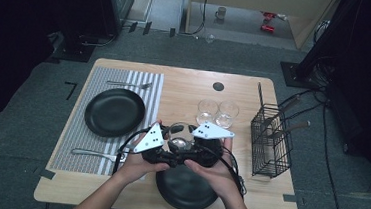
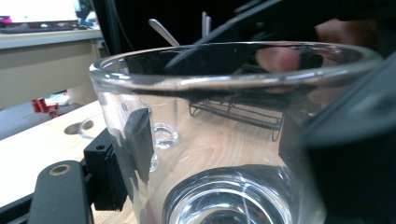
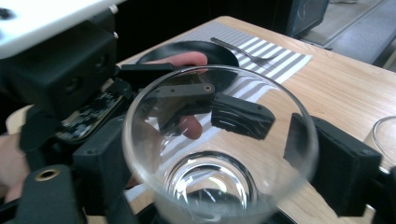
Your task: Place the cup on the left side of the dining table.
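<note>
From my seat, the glass [image 2: 224,140] runs off the bottom edge of the left gripper view, so I can't see its base, and the wire rack [image 2: 243,109] behind it is only a warped shape through the wall. In the high view both grippers crowd the glass [image 1: 180,136], hiding most of it. The handles in the wire rack [image 1: 270,141] are too small to identify.

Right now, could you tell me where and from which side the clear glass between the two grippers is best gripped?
Grip the clear glass across its straight side wall, just below the rim, coming in level from the side. It stands upright with its mouth open, so opposite pads sit flat on the wall. The left gripper and right gripper already flank it.
</note>
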### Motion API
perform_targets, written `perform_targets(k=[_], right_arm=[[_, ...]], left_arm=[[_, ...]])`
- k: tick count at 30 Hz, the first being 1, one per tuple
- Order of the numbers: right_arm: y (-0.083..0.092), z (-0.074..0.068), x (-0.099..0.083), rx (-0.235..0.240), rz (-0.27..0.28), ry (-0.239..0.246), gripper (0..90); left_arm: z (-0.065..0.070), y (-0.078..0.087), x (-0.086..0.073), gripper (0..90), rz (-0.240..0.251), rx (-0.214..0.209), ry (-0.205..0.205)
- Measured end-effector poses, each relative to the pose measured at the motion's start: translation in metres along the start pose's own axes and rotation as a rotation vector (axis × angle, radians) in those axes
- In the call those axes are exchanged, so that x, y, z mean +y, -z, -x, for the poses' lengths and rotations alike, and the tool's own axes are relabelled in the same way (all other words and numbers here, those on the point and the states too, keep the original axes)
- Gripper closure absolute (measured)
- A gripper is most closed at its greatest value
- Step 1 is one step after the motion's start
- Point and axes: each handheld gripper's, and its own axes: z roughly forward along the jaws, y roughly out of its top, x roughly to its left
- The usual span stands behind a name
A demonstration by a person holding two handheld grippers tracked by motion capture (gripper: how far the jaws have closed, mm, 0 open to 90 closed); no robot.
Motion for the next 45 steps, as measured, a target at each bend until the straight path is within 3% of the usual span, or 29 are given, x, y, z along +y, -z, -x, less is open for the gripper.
perform_targets(k=[10, 19, 20, 28, 30, 33, 38, 45], right_arm=[[0.013, -0.002, -0.004, 0.022, 0.033, -0.016, 13.9], [0.030, 0.003, -0.017, 0.001, 0.055, -0.035, 12.7], [0.034, 0.007, -0.023, -0.015, 0.056, -0.050, 12.7], [0.044, 0.018, -0.050, -0.040, 0.055, -0.092, 12.7], [0.049, 0.024, -0.065, -0.057, 0.050, -0.115, 12.8], [0.054, 0.029, -0.077, -0.071, 0.038, -0.135, 13.0], [0.062, 0.034, -0.098, -0.119, 0.019, -0.126, 13.0], [0.070, 0.039, -0.124, -0.164, 0.000, -0.150, 13.2]], left_arm=[[-0.011, 0.022, -0.006, 20.7, 0.018, 0.054, 0.018], [-0.017, 0.044, -0.015, 20.7, 0.015, 0.121, 0.036], [-0.019, 0.051, -0.018, 20.7, 0.009, 0.148, 0.039], [-0.027, 0.074, -0.026, 20.7, -0.008, 0.235, 0.078], [-0.030, 0.080, -0.030, 20.7, -0.022, 0.256, 0.087], [-0.031, 0.086, -0.035, 20.7, -0.039, 0.270, 0.085], [-0.032, 0.093, -0.040, 20.7, -0.067, 0.295, 0.088], [-0.036, 0.101, -0.049, 20.8, -0.095, 0.342, 0.143]])
